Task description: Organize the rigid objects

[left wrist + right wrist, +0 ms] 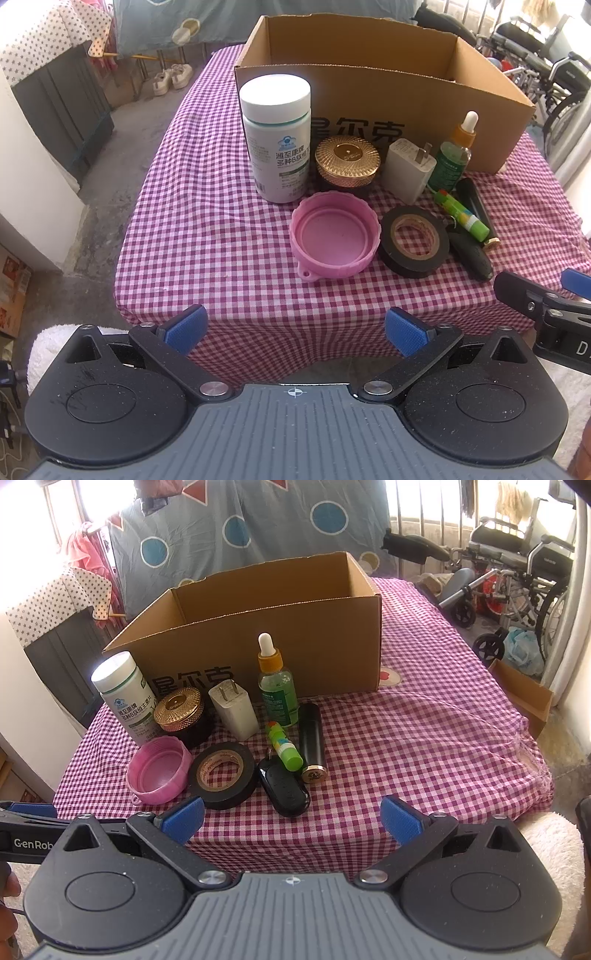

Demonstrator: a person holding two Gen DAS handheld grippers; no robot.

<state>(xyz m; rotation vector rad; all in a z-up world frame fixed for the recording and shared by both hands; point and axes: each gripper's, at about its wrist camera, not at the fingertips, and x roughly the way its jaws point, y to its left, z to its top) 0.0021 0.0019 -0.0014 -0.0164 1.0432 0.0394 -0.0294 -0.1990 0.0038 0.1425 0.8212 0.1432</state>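
Tools point(294, 334) point(292, 819) agape (both empty)

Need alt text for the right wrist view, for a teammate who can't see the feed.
The open right gripper hovers at the table's near edge, holding nothing. On the checked tablecloth ahead sit a pink lid, black tape roll, key fob, glue stick and bottles, all before an open cardboard box.

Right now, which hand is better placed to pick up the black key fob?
Right. The key fob lies just ahead of the open right tongs; the left tongs face the pink lid instead.
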